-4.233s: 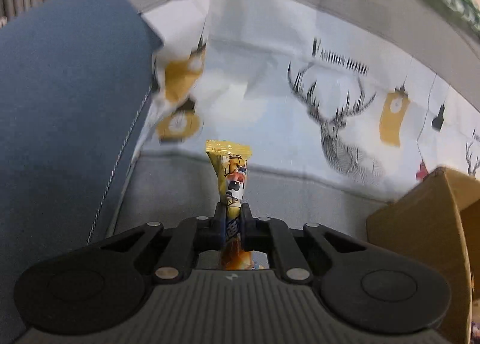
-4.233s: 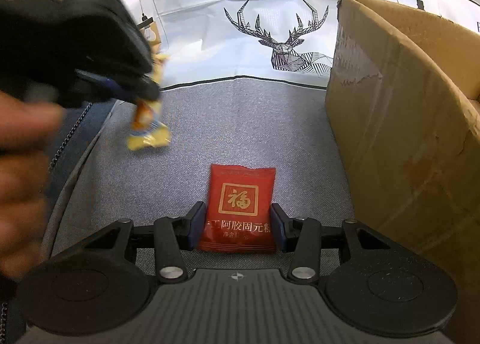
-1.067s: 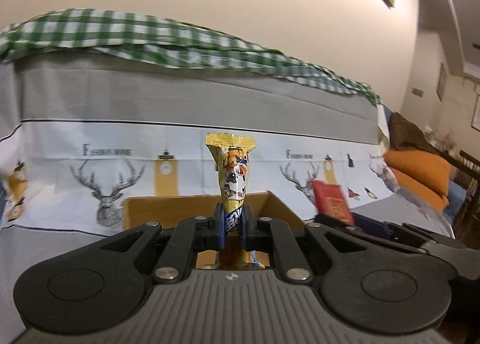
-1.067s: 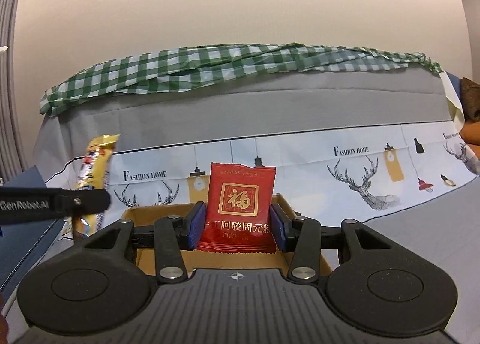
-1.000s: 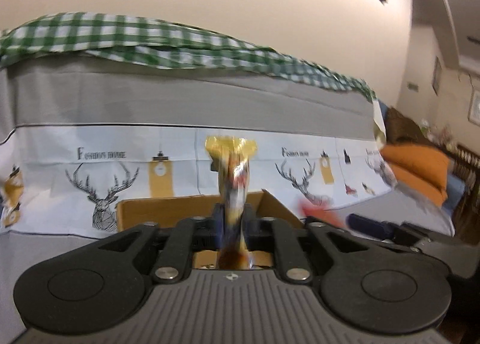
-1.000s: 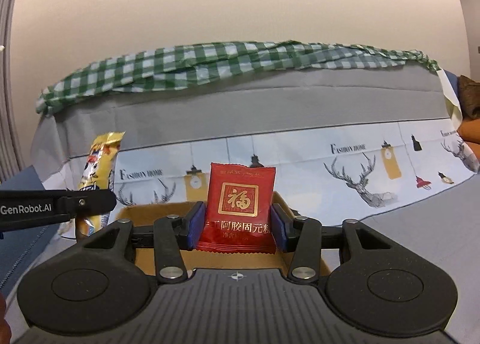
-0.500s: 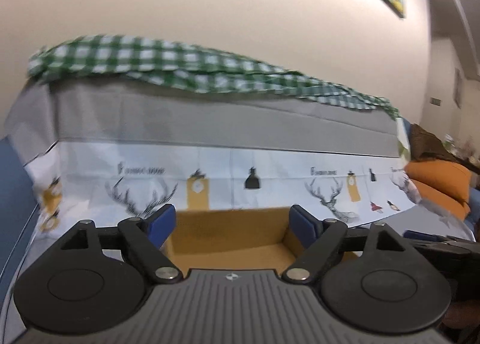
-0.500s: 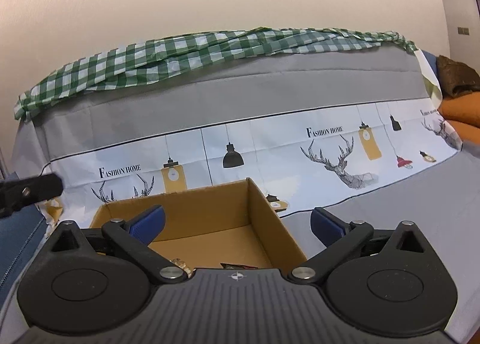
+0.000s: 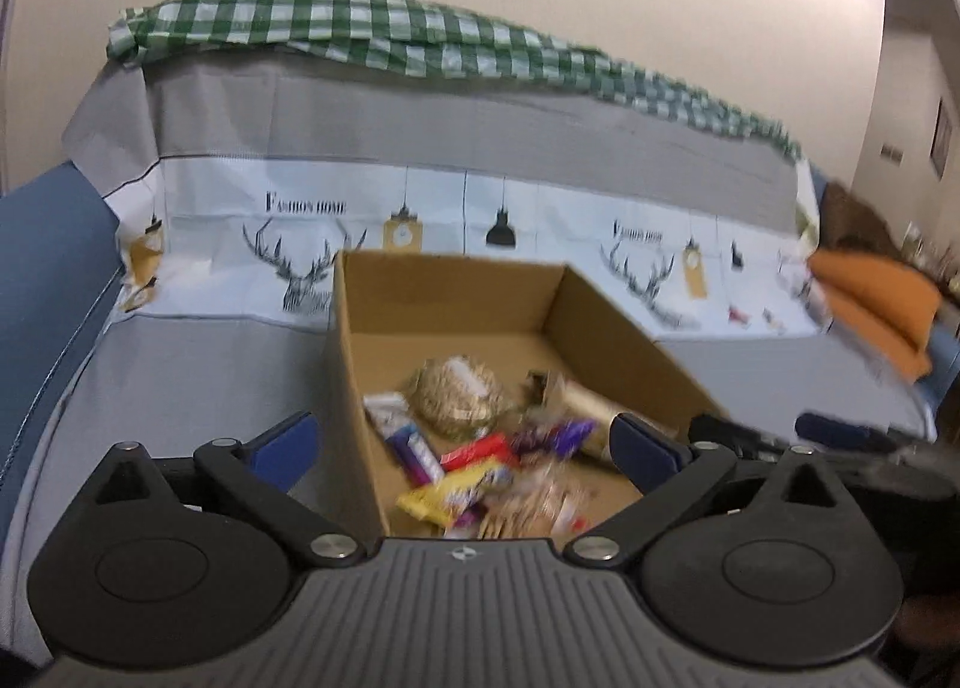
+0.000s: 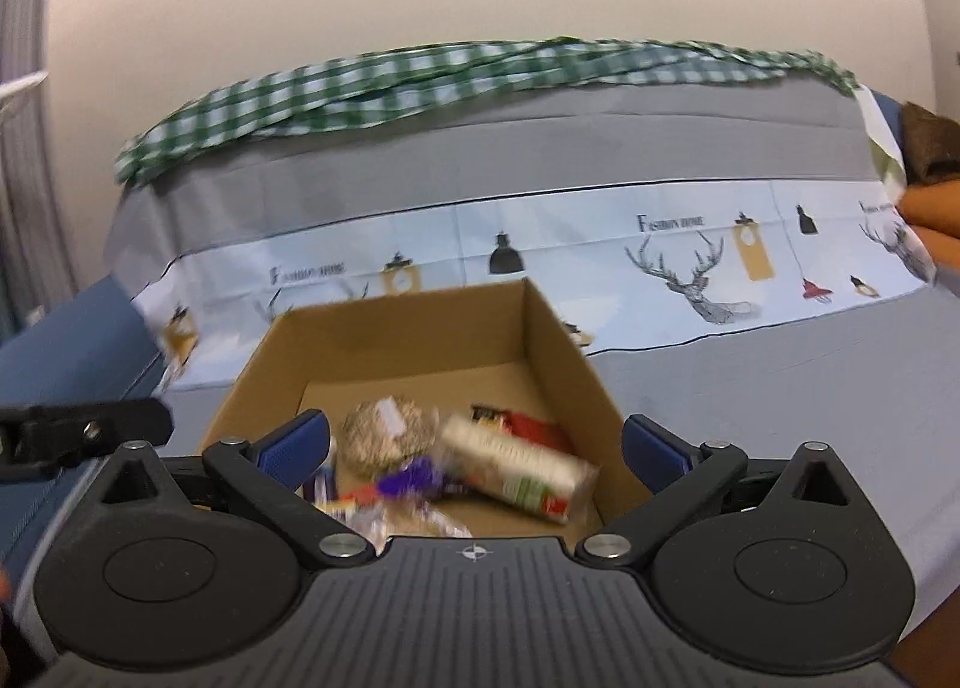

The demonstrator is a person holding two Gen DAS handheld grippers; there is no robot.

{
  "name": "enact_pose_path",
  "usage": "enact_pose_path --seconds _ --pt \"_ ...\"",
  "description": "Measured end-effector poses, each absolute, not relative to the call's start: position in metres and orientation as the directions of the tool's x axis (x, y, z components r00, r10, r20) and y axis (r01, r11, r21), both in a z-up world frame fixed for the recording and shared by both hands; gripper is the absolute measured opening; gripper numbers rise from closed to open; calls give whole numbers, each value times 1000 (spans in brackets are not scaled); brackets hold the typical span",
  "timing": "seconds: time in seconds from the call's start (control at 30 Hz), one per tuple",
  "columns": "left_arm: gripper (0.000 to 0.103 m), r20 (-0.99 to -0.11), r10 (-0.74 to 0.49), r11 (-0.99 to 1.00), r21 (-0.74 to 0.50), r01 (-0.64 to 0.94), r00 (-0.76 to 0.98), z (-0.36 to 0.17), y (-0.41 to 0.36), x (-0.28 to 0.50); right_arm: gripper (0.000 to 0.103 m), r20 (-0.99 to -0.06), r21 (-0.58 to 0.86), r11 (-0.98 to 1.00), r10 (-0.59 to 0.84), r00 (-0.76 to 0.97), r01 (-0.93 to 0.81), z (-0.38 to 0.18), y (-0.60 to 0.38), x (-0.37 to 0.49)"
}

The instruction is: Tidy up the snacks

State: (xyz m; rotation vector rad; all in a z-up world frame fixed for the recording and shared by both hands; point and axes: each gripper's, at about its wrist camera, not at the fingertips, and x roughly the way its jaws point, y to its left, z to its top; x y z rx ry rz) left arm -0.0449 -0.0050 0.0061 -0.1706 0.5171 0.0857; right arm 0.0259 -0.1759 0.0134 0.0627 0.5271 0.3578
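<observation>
An open cardboard box (image 9: pixel 444 298) stands on the grey sofa cover, with several snack packets heaped inside. Among them are a round golden pack (image 9: pixel 456 397), a yellow packet (image 9: pixel 444 493) and a red one (image 9: pixel 474 457). My left gripper (image 9: pixel 465 445) hovers over the box's near left corner; its jaws are opening and nothing is between them. My right gripper (image 10: pixel 474 442) hangs open and empty above the same box (image 10: pixel 408 328), over a long pale packet (image 10: pixel 516 469). Both pictures are blurred by motion.
The sofa back carries a deer-print cover (image 10: pixel 690 274) and a green checked cloth (image 9: pixel 372 33). A blue sofa arm (image 9: pixel 42 280) rises on the left, and orange cushions (image 9: pixel 870 298) lie on the right. The other gripper's finger (image 10: pixel 84 430) juts in from the left edge.
Both grippers have opened and let go: the yellow packet has left the left jaws and the red packet the right. Both views now look down into the box.
</observation>
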Motion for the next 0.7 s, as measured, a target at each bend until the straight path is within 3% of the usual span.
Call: enact_pose_path --seconds 0.23,0.7 --pt "103 -581 56 980 -124 -156 812 -10 2 -27 102 -567 187 932 361 740 -311 4 -169 43" --pt "103 -637 28 974 -156 -165 771 -22 8 -12 102 -573 154 940 336 747 -305 0 -159 48"
